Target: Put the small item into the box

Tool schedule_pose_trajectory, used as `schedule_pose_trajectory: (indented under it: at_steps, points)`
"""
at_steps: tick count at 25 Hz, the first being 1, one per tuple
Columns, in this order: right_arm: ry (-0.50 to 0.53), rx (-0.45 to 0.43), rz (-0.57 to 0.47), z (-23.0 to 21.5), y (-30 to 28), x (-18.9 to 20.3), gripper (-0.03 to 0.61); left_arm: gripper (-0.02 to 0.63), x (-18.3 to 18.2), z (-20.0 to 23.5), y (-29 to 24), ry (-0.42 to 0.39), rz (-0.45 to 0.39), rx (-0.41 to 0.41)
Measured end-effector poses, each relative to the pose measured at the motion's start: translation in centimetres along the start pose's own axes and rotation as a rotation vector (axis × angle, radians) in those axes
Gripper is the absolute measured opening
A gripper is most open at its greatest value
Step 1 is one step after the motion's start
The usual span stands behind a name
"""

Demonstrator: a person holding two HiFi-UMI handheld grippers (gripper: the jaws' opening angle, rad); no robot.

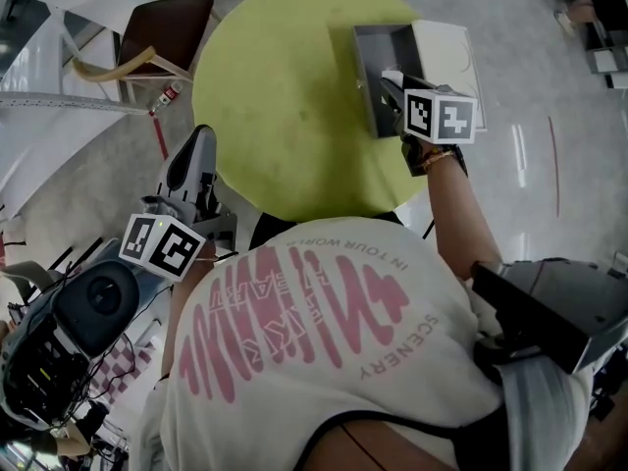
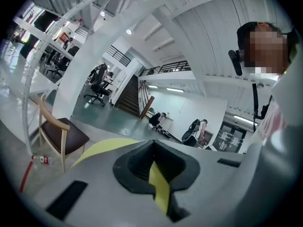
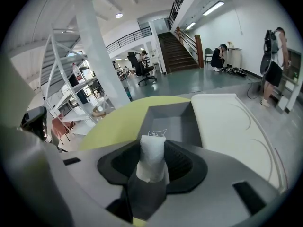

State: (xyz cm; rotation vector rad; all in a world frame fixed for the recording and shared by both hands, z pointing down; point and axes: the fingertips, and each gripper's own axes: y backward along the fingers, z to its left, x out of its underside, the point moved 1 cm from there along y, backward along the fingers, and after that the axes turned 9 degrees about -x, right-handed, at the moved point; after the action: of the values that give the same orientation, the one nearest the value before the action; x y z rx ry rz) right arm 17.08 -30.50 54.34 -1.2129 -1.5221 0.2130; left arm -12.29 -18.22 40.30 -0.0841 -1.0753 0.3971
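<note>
1. Yellow-green was the round counter (image 1: 285,116), on which a grey box (image 1: 378,47) was seen standing open, its white lid (image 1: 446,52) folded out flat just beside it.
2. The small item (image 3: 152,157), a white wrapped piece, was gripped upright between the jaws of the right hand-held gripper (image 1: 391,78), which were closed on its sides.
3. The item was held at the near end of the box, with the box's grey hollow lying just beyond it.
4. The left hand-held gripper (image 1: 196,150) was kept well apart from the box, off the counter's opposite edge; its jaws were parted by a narrow slit and nothing was held between them.
5. A wooden chair (image 1: 162,32) was seen on the floor, far from the box.
</note>
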Motion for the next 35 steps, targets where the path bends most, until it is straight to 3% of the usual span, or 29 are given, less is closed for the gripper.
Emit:
schedule_pose_trajectory:
  at_steps: [11,35]
  points:
    - [0.015,0.035,0.123,-0.5,-0.8,3.0,0.16,0.006,0.9,0.0,1.7,0.009,-0.02,-0.016]
    - [-0.013,0.052,0.229,-0.6,-0.9,4.5,0.16,0.006,1.9,-0.6,4.2,0.015,-0.019,-0.042]
